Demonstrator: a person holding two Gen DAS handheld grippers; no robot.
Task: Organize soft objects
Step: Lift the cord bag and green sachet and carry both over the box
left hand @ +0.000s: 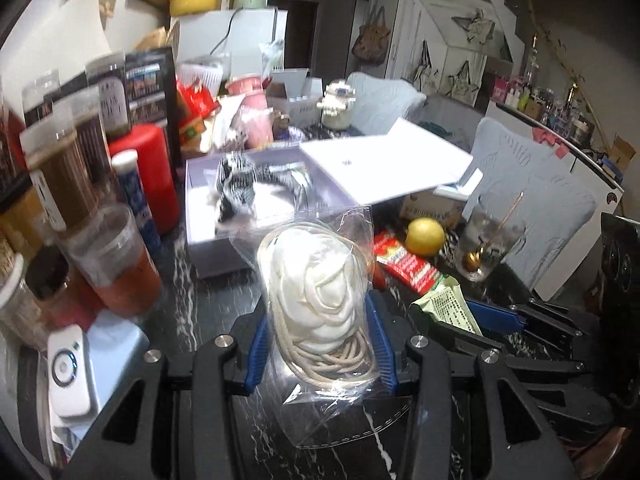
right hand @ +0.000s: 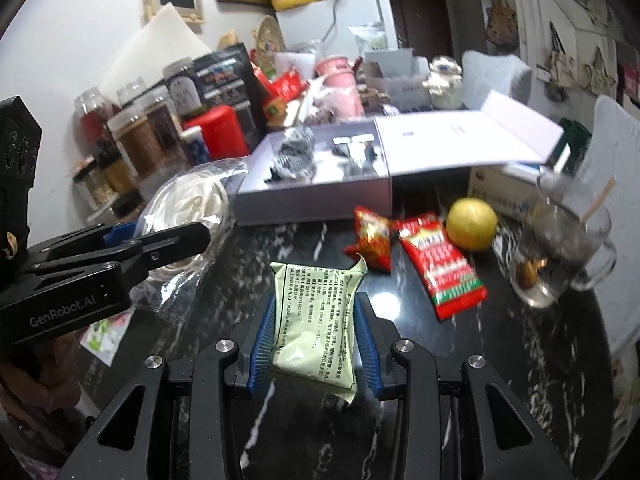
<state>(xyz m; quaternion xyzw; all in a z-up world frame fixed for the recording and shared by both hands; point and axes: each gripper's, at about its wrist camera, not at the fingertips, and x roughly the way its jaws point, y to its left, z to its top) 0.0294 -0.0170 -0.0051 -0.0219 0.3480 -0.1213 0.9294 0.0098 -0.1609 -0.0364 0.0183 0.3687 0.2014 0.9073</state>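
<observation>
left gripper (left hand: 320, 344) is clamped on a clear bag of white cord (left hand: 320, 300), blue pads pinching it from both sides, bag lifted above the black marble table (left hand: 208, 292) just in front of the open grey box (left hand: 224, 240). right gripper (right hand: 316, 344) has closed its pads on a pale green sachet (right hand: 316, 320), held low over the tabletop, near the middle.

both loads look light and squashy. the cord bundle should give under the pads, and its slick plastic wrap could slide, so a grip across the fat middle of the coil seems safest (not on the loose film at the top). the sachet is flat and floppy; pinching its long edges, as now, keeps it from folding.

counting outward: one cord bag, one green sachet, two red snack packets (right hand: 440, 264) lying beside a single lemon (right hand: 472, 224), one glass mug (right hand: 568, 248) with a stick in it, one box with striped fabric (left hand: 236, 188) inside and its lid (left hand: 384, 164) swung open. jars (left hand: 60, 176) crowd the left edge, too blurred to count.
</observation>
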